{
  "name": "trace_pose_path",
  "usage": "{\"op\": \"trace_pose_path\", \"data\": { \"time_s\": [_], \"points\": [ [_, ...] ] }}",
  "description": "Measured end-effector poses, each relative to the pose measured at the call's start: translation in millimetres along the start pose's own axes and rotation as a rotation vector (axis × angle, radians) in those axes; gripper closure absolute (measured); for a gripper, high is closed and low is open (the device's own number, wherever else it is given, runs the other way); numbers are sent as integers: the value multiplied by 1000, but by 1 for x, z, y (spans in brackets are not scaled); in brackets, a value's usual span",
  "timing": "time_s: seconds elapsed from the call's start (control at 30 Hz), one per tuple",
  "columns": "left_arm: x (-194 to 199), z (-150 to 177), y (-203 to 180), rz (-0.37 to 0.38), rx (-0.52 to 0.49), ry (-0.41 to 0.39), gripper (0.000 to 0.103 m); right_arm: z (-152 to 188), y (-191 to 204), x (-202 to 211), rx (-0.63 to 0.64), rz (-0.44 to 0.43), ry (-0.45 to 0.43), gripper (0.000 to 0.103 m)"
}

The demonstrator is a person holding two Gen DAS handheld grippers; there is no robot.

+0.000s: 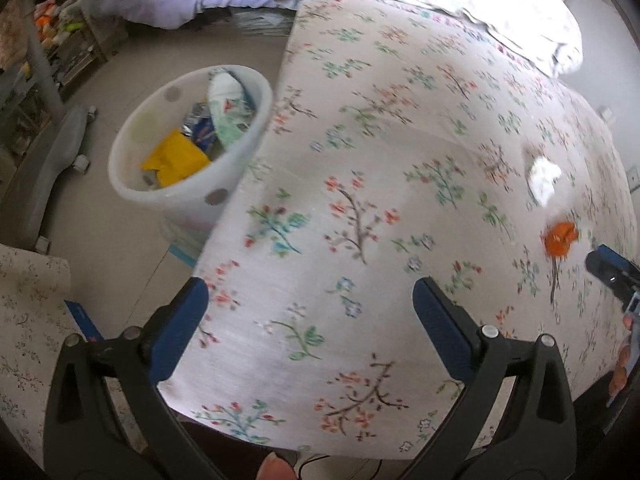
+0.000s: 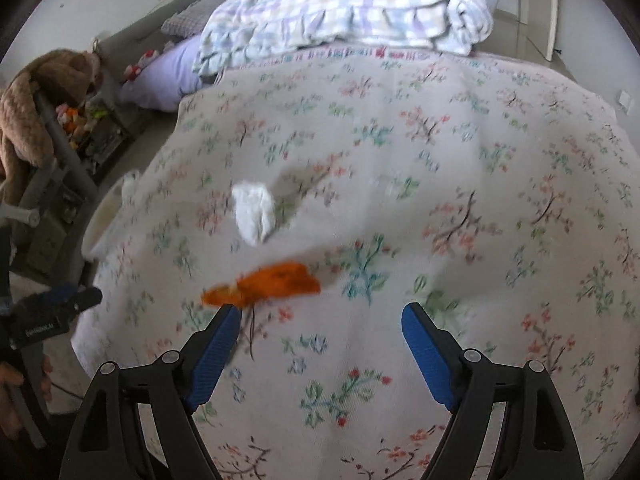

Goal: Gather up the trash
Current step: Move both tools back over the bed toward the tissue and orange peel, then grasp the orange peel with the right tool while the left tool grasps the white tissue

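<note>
Right wrist view: the right gripper (image 2: pixel 320 320) is held wide apart and empty, low over the bed (image 2: pixel 460 160).
Left gripper (image 1: pixel 310 300): also spread wide, nothing held, poised over the bed edge near the bin (image 1: pixel 176 196).
Trash on bed: an orange scrap (image 2: pixel 272 280) is seen just ahead of the right gripper's left finger; a white tissue wad (image 2: pixel 253 212) lies beyond it.
Bin: a white round tub on the floor, already loaded with a yellow wrapper (image 1: pixel 176 158) and other packets.
Risk: the thin, flat scrap may be missed, or the floral sheet pinched with it.
Textures: crumpled soft tissue, woven cotton sheet, smooth plastic bin.
</note>
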State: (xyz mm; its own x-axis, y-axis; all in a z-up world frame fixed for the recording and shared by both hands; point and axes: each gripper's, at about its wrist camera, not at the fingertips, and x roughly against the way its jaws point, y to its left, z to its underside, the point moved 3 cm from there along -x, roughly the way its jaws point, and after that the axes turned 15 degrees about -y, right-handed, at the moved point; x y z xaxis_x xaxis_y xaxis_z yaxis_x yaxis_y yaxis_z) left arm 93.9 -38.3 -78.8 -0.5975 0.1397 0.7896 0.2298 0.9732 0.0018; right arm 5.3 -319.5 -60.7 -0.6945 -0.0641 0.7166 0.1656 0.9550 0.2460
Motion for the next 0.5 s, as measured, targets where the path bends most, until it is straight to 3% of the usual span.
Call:
{"op": "trace_pose_path", "data": {
  "time_s": [0.23, 0.5],
  "points": [
    [-2, 4, -1, -2, 1, 10, 1, 13, 22, -9, 63, -39, -1, 19],
    [-3, 3, 4, -2, 23, 10, 1, 6, 33, -24, 119, 3, -85, 18]
  ]
}}
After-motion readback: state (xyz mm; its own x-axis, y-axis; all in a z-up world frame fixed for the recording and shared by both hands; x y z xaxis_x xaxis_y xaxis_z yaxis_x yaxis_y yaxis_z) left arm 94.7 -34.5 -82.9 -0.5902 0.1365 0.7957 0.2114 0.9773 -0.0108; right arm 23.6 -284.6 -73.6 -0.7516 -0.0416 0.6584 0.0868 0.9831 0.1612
